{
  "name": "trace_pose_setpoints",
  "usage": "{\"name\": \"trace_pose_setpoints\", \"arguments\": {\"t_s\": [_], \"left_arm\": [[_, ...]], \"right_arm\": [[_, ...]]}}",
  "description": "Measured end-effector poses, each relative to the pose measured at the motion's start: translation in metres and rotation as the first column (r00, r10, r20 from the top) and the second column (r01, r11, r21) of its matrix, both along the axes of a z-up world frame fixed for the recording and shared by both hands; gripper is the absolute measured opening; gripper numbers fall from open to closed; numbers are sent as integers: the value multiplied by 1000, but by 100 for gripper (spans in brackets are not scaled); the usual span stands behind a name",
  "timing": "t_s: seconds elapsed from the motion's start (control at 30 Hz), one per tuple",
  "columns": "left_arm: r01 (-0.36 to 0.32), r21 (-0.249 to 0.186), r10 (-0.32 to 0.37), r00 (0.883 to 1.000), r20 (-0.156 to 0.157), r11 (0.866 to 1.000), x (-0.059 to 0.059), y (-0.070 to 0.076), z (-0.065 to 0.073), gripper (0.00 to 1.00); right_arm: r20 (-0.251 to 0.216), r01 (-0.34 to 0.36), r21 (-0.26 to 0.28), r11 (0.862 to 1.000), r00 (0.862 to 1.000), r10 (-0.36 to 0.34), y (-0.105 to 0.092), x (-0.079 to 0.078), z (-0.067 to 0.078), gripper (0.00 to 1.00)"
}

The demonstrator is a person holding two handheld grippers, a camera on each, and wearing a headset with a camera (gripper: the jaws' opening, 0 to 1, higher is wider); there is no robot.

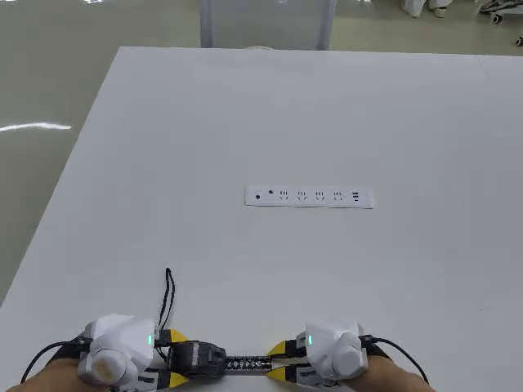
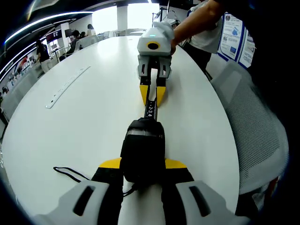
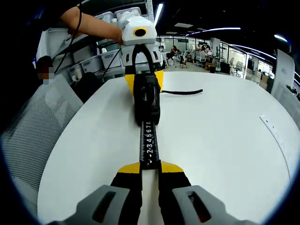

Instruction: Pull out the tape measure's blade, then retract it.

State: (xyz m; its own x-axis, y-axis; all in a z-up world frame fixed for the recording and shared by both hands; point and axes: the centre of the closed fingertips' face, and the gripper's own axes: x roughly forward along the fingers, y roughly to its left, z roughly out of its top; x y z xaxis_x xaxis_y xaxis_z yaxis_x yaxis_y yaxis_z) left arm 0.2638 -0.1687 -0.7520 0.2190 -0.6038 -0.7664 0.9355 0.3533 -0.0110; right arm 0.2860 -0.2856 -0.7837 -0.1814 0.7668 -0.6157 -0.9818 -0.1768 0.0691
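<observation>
At the near edge of the white bench (image 1: 327, 122), the left gripper (image 1: 176, 358) is clamping its jaws around the black tape measure (image 1: 200, 359). The right gripper (image 1: 278, 362) is pinching the tip of the short, drawn-out blade (image 1: 248, 362) stretching between them. A power strip (image 1: 309, 197) is lying farther out.

On the table (image 1: 286, 122), the tape measure (image 1: 198, 358) lies between the left hand-held gripper (image 1: 175, 358) and right hand-held gripper (image 1: 279, 362), power strip (image 1: 309, 197) behind.
</observation>
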Motion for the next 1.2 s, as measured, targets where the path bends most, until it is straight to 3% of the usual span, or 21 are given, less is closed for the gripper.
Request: {"name": "trace_pose_setpoints", "arguments": {"t_s": [1.2], "left_arm": [[-6, 9, 6, 1000, -8, 1000, 1, -1, 0, 27]], "right_arm": [[33, 1, -11, 1000, 999, 0, -28, 8, 0, 10]]}}
